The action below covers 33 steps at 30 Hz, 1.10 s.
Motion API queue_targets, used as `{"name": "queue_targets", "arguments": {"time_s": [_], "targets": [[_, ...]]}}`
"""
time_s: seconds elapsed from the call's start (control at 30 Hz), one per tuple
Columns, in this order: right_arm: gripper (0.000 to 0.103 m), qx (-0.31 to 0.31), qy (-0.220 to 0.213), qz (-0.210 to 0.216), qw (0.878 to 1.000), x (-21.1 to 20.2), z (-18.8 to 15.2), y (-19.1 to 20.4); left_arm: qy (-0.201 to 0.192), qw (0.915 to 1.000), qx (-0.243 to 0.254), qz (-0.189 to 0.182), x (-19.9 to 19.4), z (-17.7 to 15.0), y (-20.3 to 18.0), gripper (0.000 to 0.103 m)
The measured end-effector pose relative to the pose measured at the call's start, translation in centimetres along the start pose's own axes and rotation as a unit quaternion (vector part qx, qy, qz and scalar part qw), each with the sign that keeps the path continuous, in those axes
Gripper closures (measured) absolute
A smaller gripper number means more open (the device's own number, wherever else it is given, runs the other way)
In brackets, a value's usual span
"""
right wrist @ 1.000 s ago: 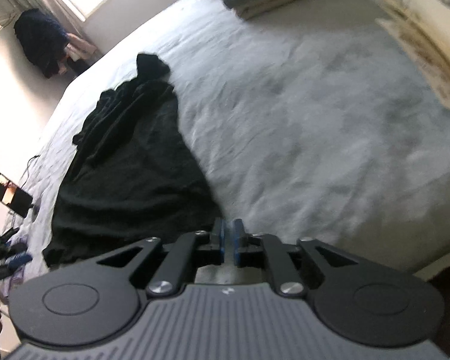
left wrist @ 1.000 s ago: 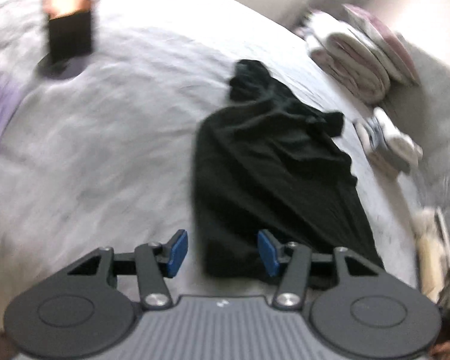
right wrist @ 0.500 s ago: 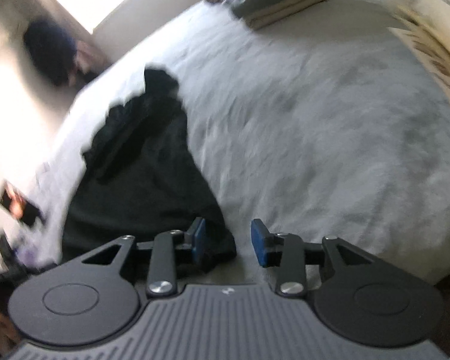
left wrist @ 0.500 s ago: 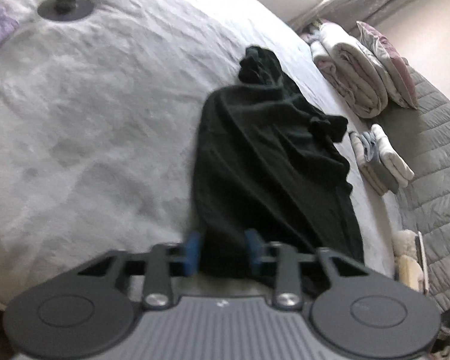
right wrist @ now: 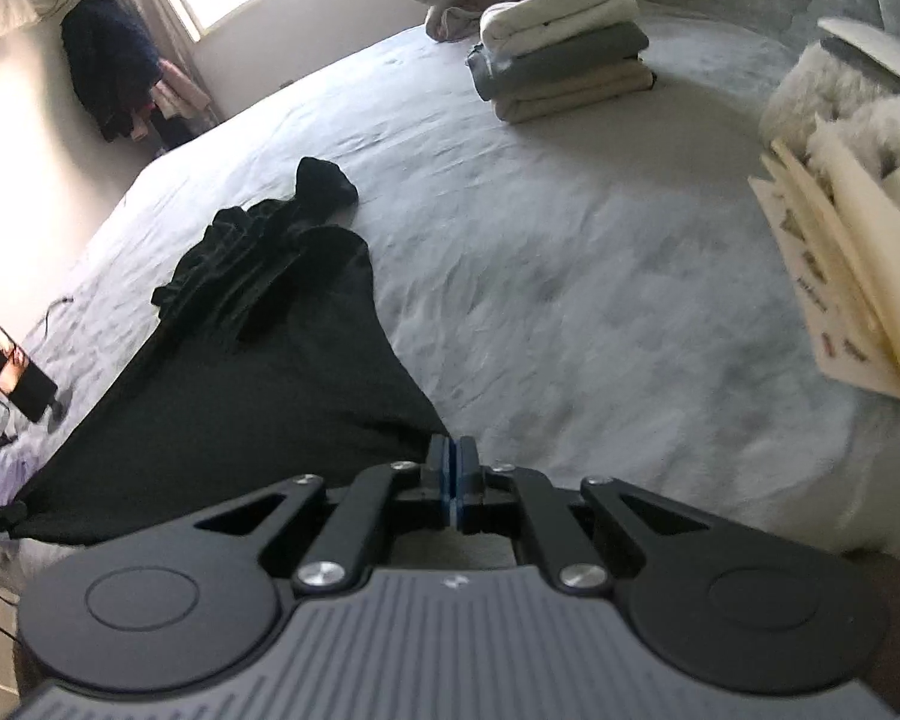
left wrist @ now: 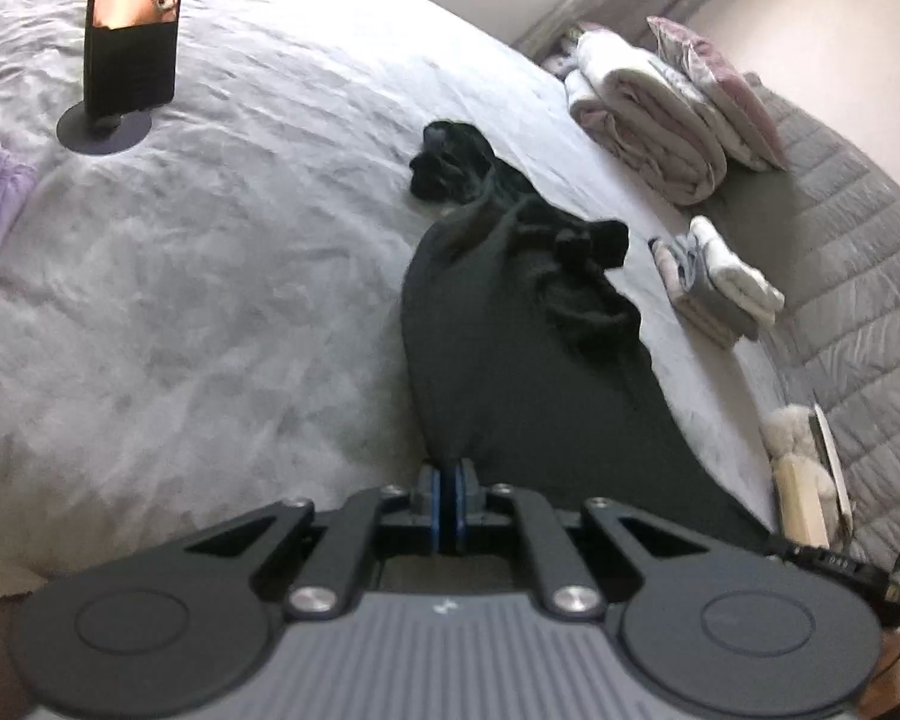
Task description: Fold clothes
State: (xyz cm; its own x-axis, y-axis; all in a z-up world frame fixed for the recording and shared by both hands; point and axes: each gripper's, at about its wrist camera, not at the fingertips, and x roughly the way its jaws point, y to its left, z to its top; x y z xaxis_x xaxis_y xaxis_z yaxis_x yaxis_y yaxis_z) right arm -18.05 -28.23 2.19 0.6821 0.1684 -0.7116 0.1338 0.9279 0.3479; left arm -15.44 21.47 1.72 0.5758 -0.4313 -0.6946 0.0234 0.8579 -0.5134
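A: Found the black garment (left wrist: pixel 510 360) lying lengthwise on the bed (left wrist: pixel 210 300), bunched and twisted at its far end, flatter toward the near hem. Saw the left tongs (left wrist: pixel 449 501) closed, pinching what looked like the hem's left corner.

B: Saw the right tongs (right wrist: pixel 455 480) clamped together too, apparently on the hem's right corner, with the hem drawn in a fairly taut line between the two grips.

A: Judged it a two-corner hold. Fitted either a straightening pull or the start of carrying the hem over; could not settle which. Called in both cases for level corners, equal tension and a deep enough bite against slipping. Called also for minding the rumpled far end, likely to drag rather than flatten.

B: Noted, from the right wrist only, a dark heap of clothes (right wrist: pixel 108 60) by the window, an open booklet (right wrist: pixel 840 300) at the right, and the whole width of the hem.

A: Got, from the left wrist only, the rolled blankets (left wrist: pixel 648 120) at the far right in full and the phone (left wrist: pixel 132 30) on its stand at the far left, close up. Caught the folded stack (left wrist: pixel 714 282) in both.
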Motion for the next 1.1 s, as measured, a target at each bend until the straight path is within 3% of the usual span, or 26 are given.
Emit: {"name": "queue_targets", "arguments": {"time_s": [0.23,0.4,0.43,0.5,0.53,0.6,0.93,1.1], "targets": [[0.102,-0.016,0.049,-0.027,0.998,2.8,-1.9,-0.4,0.057,0.9969,-0.005,0.055,3.9,-2.0,1.6,0.098],[0.098,-0.033,0.056,-0.034,0.997,3.9,-2.6,-0.5,0.069,0.996,-0.002,0.058,4.3,-2.0,1.8,0.093],[0.088,-0.034,0.055,-0.035,0.997,3.8,-2.4,-0.3,0.065,0.996,0.007,0.061,4.0,-1.8,1.5,0.084],[0.082,-0.038,0.052,-0.037,0.997,3.4,-2.2,-0.1,0.057,0.9958,0.025,0.068,3.4,-1.3,1.0,0.067],[0.07,-0.039,0.047,-0.041,0.997,3.2,-2.0,0.0,0.052,0.9954,0.033,0.073,3.2,-1.1,0.8,0.058],[0.062,-0.041,0.043,-0.042,0.997,3.1,-1.5,0.2,0.05,0.9948,0.042,0.079,3.2,-0.6,0.5,0.054],[0.061,-0.056,0.042,-0.02,0.997,4.0,2.3,1.4,0.048,0.9939,0.02,0.097,5.8,4.0,-0.7,0.043],[0.06,-0.043,0.053,0.0,0.998,6.3,5.5,2.4,0.044,0.9938,0.031,0.097,8.0,7.7,-1.3,0.039]]}}
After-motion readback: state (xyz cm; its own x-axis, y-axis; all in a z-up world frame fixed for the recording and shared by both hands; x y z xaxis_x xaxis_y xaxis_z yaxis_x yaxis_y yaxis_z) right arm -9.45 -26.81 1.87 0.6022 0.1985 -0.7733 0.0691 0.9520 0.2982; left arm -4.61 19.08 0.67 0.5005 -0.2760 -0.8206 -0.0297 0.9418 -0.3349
